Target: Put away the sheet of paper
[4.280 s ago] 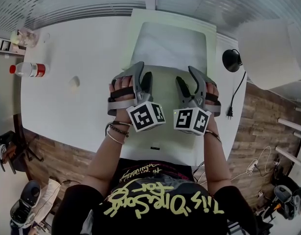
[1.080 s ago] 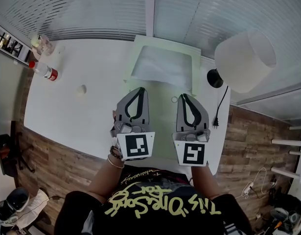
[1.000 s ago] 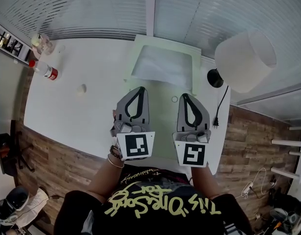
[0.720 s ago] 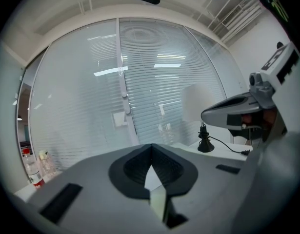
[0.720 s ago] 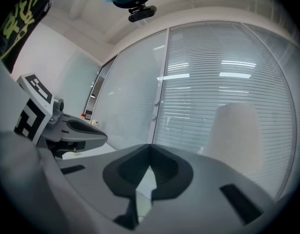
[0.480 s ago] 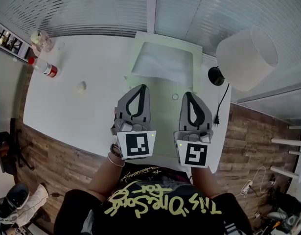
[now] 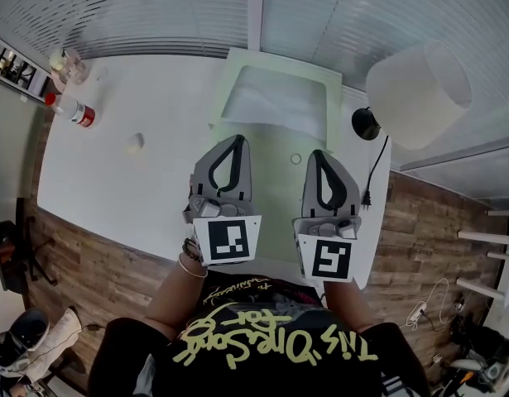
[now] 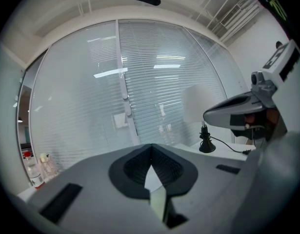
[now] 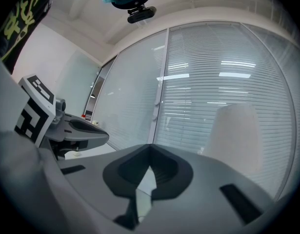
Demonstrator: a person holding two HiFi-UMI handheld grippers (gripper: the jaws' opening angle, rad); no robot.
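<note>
Two clenched, empty grippers are hovering over a pale green mat, with the sheet of paper lying beyond them.

Nearest the person, the left gripper and right gripper are pointing away side by side above the mat, each with its jaws pressed together on nothing. Beyond their tips and well apart from them, the sheet of paper is lying flat on the mat's far end, near the window blinds. Its long axis seems to be running left to right, with a long edge facing the grippers and turned slightly clockwise, though the wide lens makes this uncertain. The reach looks not yet begun. Both jaws would need opening first. A flat sheet offers little to pinch, so taking the near edge at both corners and lifting evenly should avoid creasing.
</note>
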